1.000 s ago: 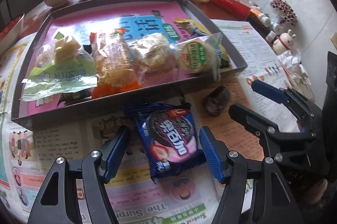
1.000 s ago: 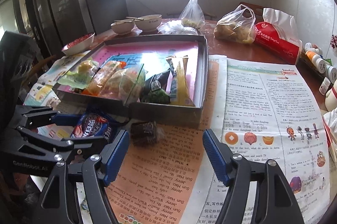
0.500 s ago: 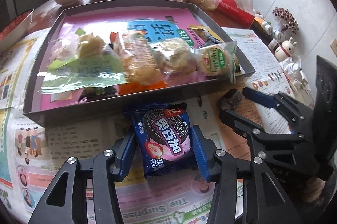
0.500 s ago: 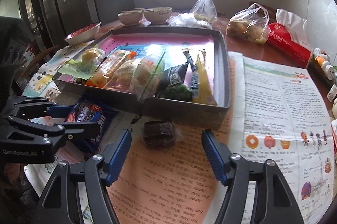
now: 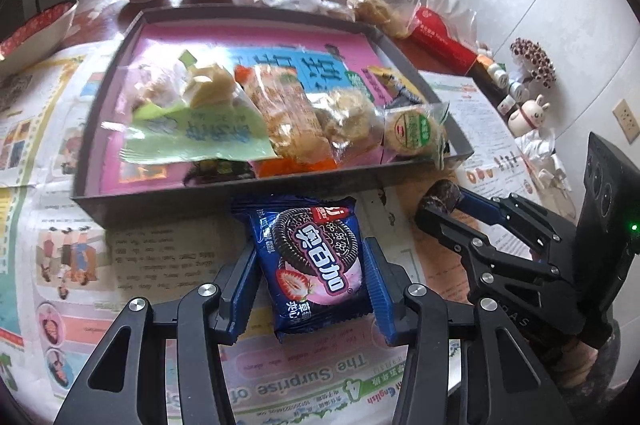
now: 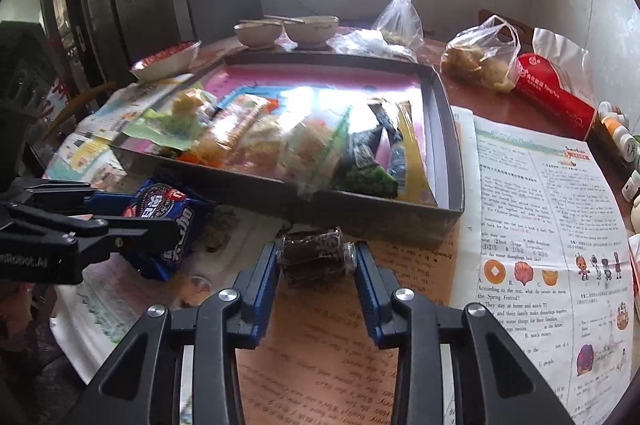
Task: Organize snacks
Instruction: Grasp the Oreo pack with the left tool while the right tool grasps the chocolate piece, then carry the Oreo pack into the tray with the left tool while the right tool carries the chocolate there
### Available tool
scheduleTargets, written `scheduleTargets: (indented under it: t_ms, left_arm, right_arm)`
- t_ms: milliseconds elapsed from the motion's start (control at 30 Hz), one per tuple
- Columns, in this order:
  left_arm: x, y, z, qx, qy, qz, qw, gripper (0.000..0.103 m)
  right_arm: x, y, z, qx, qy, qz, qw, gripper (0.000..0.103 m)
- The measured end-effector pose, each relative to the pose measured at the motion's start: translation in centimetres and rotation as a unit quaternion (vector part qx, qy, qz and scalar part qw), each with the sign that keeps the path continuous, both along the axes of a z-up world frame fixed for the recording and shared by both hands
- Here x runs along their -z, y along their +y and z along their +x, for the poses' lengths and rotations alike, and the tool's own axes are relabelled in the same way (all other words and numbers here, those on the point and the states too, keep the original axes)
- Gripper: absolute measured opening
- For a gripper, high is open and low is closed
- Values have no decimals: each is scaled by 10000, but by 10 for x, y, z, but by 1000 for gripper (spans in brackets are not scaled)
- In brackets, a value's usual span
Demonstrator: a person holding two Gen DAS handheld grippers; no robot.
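Cookie packet (image 5: pixel 316 261): blue, on newspaper just before the tray, clamped at both long edges by the left gripper (image 5: pixel 310 285); likely light, crinkly, crushable.
Brown wrapped snack (image 6: pixel 314 257): pinched between the right gripper (image 6: pixel 316 265) pads; probably soft.
Obstacle: tray (image 5: pixel 168 199) front wall; crowded snack bags behind.

My left gripper (image 5: pixel 310 289) is closed on something, jaws pressing both sides. My right gripper (image 6: pixel 316 265) likewise grips, low and level.
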State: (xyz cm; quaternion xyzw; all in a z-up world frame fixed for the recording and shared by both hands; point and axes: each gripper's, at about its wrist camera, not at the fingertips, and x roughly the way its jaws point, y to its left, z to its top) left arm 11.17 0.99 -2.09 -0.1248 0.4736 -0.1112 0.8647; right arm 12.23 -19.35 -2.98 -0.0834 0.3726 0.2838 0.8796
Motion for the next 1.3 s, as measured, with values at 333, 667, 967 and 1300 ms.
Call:
scheduleTargets:
  t_ms: [333, 667, 967, 1300]
  left_arm:
    - [-26, 36, -11, -374, -342, -89, 9987, 51]
    - [-37, 67, -12, -821, -533, -37, 9952, 51]
    - [-36, 78, -5, -971, -541, 20, 9938, 51]
    - [-30, 77, 6, -926, -439, 71, 9947, 51]
  right_arm:
    - [-28, 10, -9, -118, -235, 333, 9991, 38]
    - [-33, 23, -8, -176, -310, 347, 9988, 38]
    - [-35, 32, -2, -226, -313, 352, 9986, 38]
    - [-31, 39, 8, -240, -261, 328, 9988, 38]
